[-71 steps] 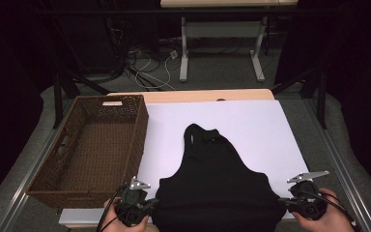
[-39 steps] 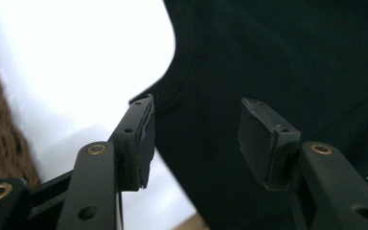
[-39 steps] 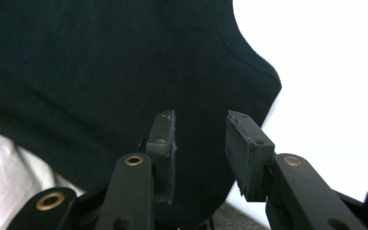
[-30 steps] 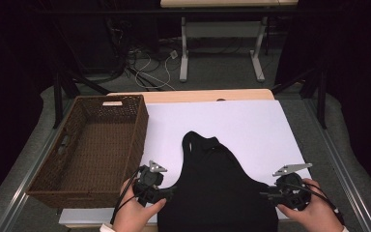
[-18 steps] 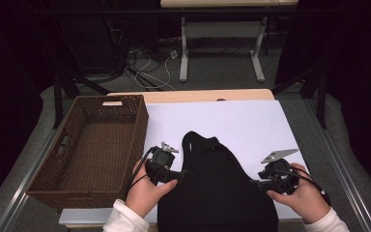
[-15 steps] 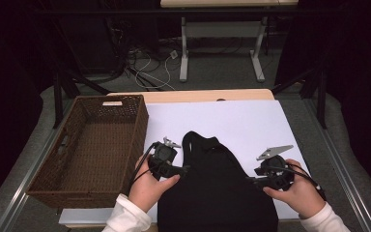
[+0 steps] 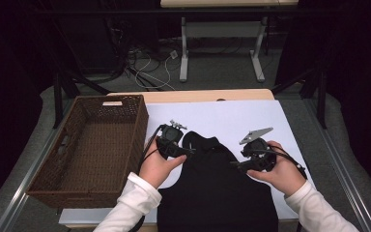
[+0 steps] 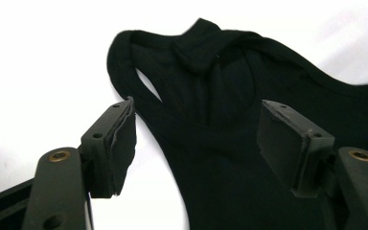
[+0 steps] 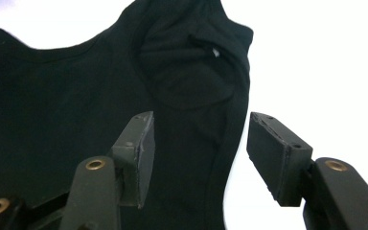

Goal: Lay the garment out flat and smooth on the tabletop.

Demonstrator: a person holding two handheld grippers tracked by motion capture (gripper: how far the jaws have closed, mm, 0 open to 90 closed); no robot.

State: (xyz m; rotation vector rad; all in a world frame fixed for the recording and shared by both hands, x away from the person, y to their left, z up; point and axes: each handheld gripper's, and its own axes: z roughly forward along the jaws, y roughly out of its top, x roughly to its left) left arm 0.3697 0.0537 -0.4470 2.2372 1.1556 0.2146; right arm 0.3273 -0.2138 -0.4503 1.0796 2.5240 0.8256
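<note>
While the black garment lies on the white sheet right of the basket, both grippers, left and right, have just been opening, jaws apart, gripping nothing. Risk: closing astride one hem could bunch the fabric.

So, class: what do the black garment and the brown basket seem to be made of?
Black garment: soft matte fabric, probably knit; it drapes and creases, with stitched edges.
Brown basket: woven wicker or rattan, matte; its walls show a plaited weave.
</note>
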